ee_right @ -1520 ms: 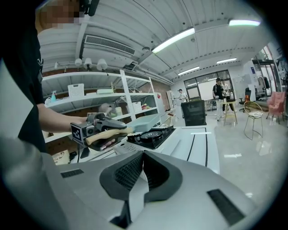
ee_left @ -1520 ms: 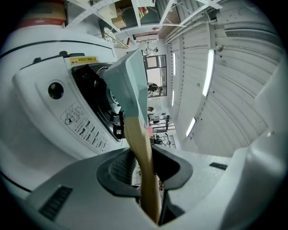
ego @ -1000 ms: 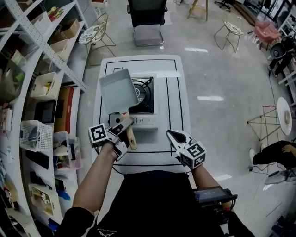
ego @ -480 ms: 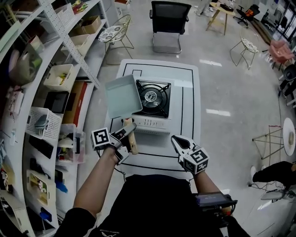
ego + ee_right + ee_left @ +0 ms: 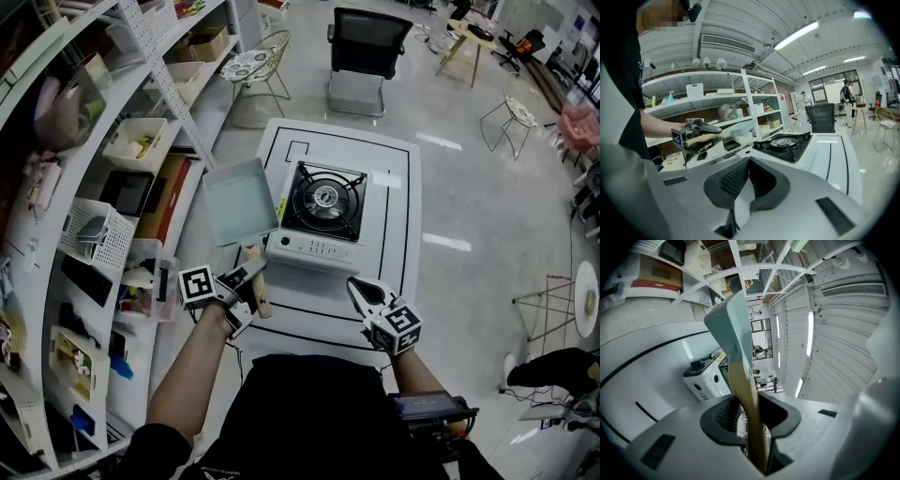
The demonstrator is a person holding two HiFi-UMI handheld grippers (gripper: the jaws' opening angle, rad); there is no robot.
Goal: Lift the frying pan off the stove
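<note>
Shelving (image 5: 89, 150) left, black chair (image 5: 361, 52), glossy floor (image 5: 478, 202).

Frying pan (image 5: 240, 200) in the left hand-held gripper (image 5: 251, 274) now farther left, clear of the stove (image 5: 321, 214).

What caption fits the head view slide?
Left gripper holds the frying pan by its wooden handle, lifted left of the stove; right gripper empty, jaws shut.

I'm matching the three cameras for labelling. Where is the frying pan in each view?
Head view: frying pan left of centre, beside the stove.
Left gripper view: frying pan upper centre, held by the left claw; stove lower left.
Right gripper view: frying pan small, left of centre; stove at centre.
Shared landmark: the stove.
</note>
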